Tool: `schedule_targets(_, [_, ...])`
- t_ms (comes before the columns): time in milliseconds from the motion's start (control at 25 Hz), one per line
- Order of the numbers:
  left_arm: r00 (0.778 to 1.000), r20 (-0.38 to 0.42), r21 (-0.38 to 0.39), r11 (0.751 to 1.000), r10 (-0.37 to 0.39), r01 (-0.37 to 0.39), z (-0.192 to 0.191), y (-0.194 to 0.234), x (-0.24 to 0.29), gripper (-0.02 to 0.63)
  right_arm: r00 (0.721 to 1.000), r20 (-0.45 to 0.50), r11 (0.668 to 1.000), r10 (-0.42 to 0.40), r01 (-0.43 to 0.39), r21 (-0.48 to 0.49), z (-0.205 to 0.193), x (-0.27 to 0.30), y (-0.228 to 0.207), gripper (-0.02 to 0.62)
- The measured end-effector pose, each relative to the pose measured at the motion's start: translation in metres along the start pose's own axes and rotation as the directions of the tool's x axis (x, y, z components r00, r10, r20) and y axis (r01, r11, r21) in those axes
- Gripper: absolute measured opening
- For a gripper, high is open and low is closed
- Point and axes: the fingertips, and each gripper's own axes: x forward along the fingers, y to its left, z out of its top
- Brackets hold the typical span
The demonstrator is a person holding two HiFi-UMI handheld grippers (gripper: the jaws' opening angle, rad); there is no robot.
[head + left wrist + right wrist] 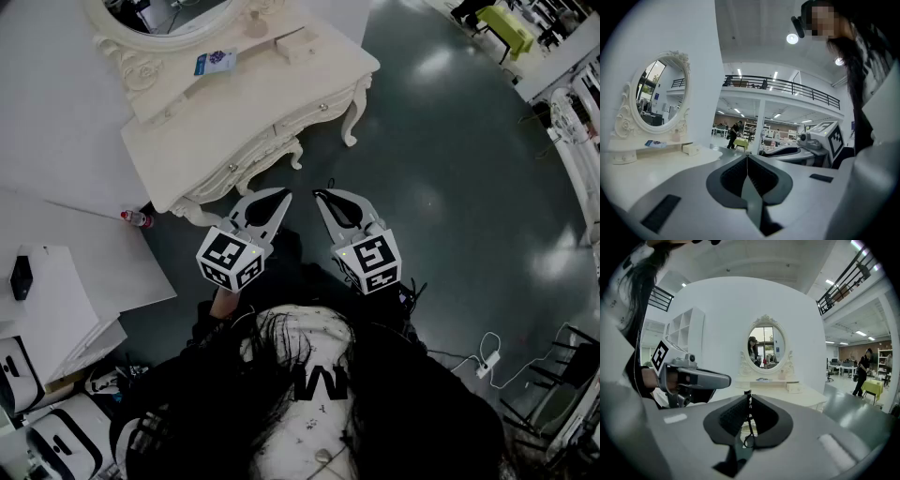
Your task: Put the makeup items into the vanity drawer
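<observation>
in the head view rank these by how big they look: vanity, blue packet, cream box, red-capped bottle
1. vanity, by far the largest
2. cream box and blue packet: they look about alike, so they are not ranked
3. red-capped bottle, smallest

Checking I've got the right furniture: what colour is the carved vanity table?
The carved vanity table is cream white, clearest in the head view.

I see a cream, carved wooden vanity table (253, 112) standing on the dark, glossy floor (450, 169). On its top, by the mirror, lie a flat blue-and-white packet (215, 62) and a small cream rectangular box (295, 44), apart.
</observation>
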Motion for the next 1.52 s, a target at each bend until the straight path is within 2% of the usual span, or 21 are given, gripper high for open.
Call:
schedule_targets(400, [0.999,-0.036,0.012,1.0,0.023,-0.022,-0.005,0.001,-0.008,0.0,1.0,0.013,0.999,0.012,-0.012,0.031,-0.004,0.005,0.0,0.031])
schedule_targets(840, [0.998,-0.057,-0.002,1.0,0.018,-0.018,-0.004,0.031,0.008,0.0,1.0,-0.002,0.999,0.011,-0.011,0.05,-0.004,0.035,-0.018,0.032])
schedule_targets(1000, [0.999,-0.053,-0.028,1.0,0.006,-0.008,-0.005,0.057,0.031,0.0,1.0,-0.026,0.998,0.007,-0.006,0.057,-0.007,0.059,-0.039,0.031])
schedule_targets(1160, [0.999,-0.051,-0.049,0.999,0.002,-0.004,0.001,0.1,0.064,-0.001,0.998,-0.06,0.998,0.003,0.001,0.059,-0.006,0.1,-0.074,0.032])
schedule_targets(1520, [0.998,-0.058,-0.056,0.998,-0.02,0.017,0.036,0.201,0.132,-0.001,0.994,-0.105,0.997,-0.013,0.021,0.071,0.02,0.201,-0.15,0.032])
